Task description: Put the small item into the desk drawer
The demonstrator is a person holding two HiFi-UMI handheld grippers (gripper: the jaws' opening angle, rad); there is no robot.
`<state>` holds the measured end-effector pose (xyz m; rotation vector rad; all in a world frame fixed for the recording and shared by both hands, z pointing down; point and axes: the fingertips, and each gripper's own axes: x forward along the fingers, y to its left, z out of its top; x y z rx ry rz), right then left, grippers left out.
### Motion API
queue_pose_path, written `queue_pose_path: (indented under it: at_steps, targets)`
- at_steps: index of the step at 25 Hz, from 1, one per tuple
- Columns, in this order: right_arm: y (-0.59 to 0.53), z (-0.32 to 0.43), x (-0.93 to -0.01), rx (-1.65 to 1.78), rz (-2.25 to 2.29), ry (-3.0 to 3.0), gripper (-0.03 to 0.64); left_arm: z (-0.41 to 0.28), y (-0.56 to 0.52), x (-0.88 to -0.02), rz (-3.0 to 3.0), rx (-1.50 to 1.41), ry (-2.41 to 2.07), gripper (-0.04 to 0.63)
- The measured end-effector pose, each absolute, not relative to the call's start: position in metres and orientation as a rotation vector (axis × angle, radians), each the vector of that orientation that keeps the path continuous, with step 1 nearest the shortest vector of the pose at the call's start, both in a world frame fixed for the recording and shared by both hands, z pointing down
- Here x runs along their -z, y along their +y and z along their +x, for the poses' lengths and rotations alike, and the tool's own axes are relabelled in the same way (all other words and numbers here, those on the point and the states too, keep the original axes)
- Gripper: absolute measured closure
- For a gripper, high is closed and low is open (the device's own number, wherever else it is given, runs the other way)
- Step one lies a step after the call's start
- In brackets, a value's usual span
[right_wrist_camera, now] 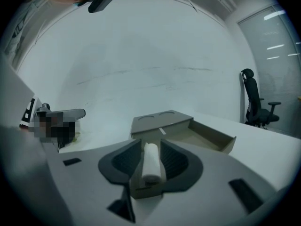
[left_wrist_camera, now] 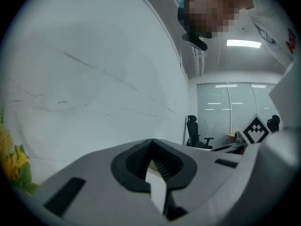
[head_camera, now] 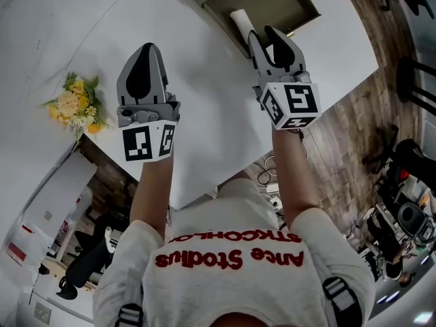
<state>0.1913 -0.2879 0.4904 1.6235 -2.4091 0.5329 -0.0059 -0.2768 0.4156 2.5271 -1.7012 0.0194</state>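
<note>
Roll (right_wrist_camera: 151,160), white, small: pinched lengthwise between the jaws of the right gripper (head_camera: 262,34). The pads press on both its sides, and one end pokes out past the fingertips. In the head view I see it at the near rim of the drawer (head_camera: 272,2); whether it hangs over the tray or just short of it I cannot tell.

Drawer: tan, pulled open, at the far edge of the tabletop (head_camera: 204,107).

Left gripper (head_camera: 149,50): jaws pressed together with nothing between them, held over the left part of the white tabletop, well apart from the drawer.

Flowers (head_camera: 75,104): yellow and white bunch with green leaves, at the tabletop's left edge, near the left gripper.
</note>
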Motion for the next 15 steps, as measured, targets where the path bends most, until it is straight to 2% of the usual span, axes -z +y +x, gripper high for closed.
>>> queue_pose_path:
  at_steps: [9, 15]
  targets:
    - [-0.282, 0.191, -0.431, -0.410, 1.698, -2.511, 0.568, -0.009, -0.270, -0.377, 2.575, 0.051, -1.743, 0.588]
    - [-0.269, 0.190, -0.377, -0.298, 1.738, -2.583, 0.589, -0.016, -0.257, -0.349, 2.596, 0.100, -1.770, 0.588]
